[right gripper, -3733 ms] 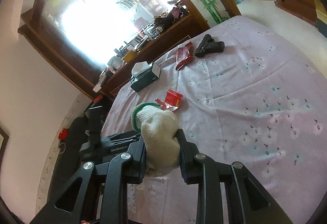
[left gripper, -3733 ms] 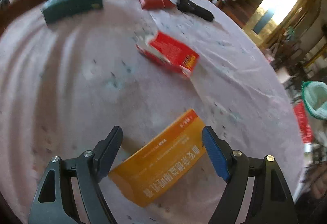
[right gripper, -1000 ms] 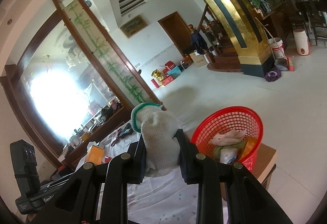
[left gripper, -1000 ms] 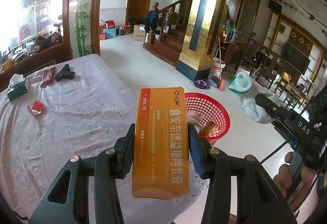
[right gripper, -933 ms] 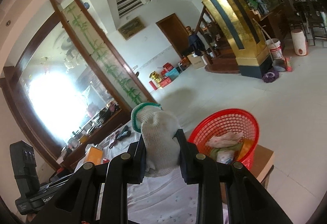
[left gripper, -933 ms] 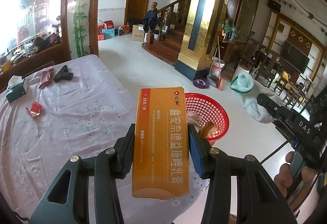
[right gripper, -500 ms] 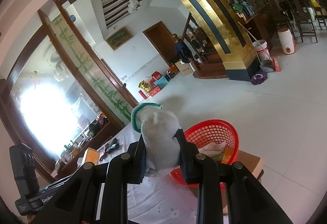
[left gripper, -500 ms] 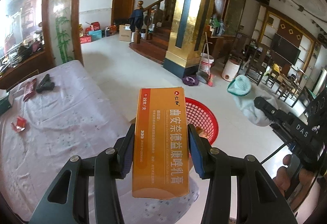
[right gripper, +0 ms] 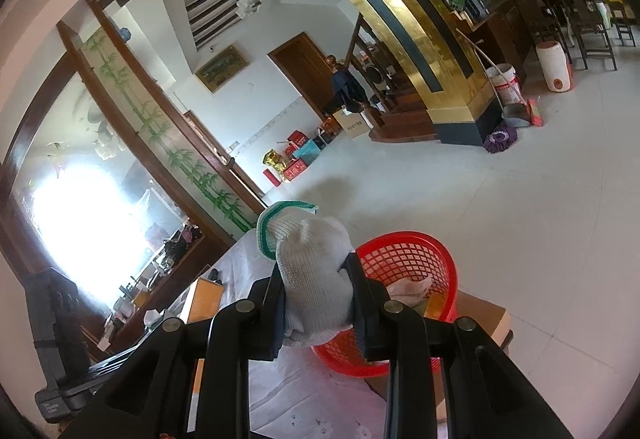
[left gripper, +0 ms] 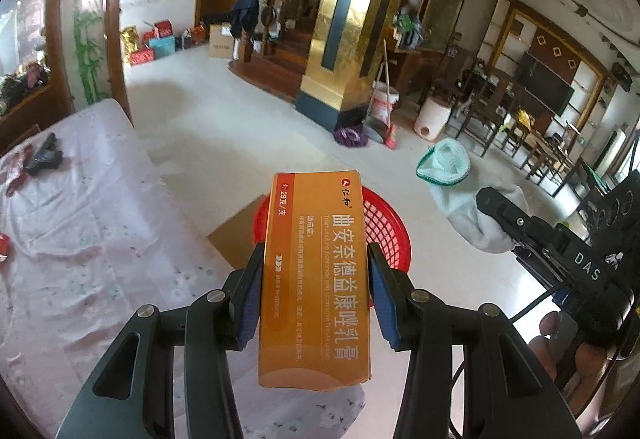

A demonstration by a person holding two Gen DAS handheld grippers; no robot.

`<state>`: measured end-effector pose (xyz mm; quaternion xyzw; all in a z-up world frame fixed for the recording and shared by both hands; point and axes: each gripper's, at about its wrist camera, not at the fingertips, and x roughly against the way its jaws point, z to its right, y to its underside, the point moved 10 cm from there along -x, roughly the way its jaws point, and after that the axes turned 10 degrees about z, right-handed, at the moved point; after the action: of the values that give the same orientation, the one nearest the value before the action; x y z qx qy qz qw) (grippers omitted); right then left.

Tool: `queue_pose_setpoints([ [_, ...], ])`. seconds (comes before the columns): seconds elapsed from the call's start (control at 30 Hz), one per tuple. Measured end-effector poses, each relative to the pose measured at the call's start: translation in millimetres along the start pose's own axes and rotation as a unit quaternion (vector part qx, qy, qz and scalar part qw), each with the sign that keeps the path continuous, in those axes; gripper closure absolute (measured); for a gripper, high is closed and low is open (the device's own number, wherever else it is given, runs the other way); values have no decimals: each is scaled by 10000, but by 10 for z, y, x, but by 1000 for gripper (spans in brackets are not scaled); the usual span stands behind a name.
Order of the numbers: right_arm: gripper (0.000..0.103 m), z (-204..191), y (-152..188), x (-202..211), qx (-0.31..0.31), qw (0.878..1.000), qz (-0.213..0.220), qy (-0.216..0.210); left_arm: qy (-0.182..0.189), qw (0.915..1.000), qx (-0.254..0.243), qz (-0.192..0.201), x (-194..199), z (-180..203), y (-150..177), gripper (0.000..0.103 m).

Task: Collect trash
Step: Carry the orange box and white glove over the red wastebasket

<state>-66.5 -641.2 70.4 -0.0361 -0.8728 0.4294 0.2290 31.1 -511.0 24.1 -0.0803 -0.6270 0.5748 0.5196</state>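
Pinching an orange box (left gripper: 314, 279) in the left gripper (left gripper: 316, 303) jaws and a white glove (right gripper: 312, 279) in the right gripper (right gripper: 316, 303) jaws, both up over the red basket (right gripper: 416, 259) beside the desk (left gripper: 80, 239)

Orange box (left gripper: 316, 275) upright, white glove (right gripper: 312, 275) bunched, red basket (right gripper: 404, 251) part-filled

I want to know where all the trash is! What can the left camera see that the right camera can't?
Only the left wrist view shows the black thing and red wrapper left on the tablecloth. Only the right wrist view shows the trash inside the red basket. Both show the basket, the orange box in the left gripper, and the white glove in the right gripper.
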Motion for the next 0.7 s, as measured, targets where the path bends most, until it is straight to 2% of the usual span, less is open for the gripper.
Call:
queue_pose_setpoints([
  [0.4,74,360,241,-431,-199,9985,-452,242,178,9980,103,-594,-734,13,219,57],
  [0.7,74,509,386,-704,-308,9963,-704,377,266,9948,336,-927,-1058,-47,356,57],
])
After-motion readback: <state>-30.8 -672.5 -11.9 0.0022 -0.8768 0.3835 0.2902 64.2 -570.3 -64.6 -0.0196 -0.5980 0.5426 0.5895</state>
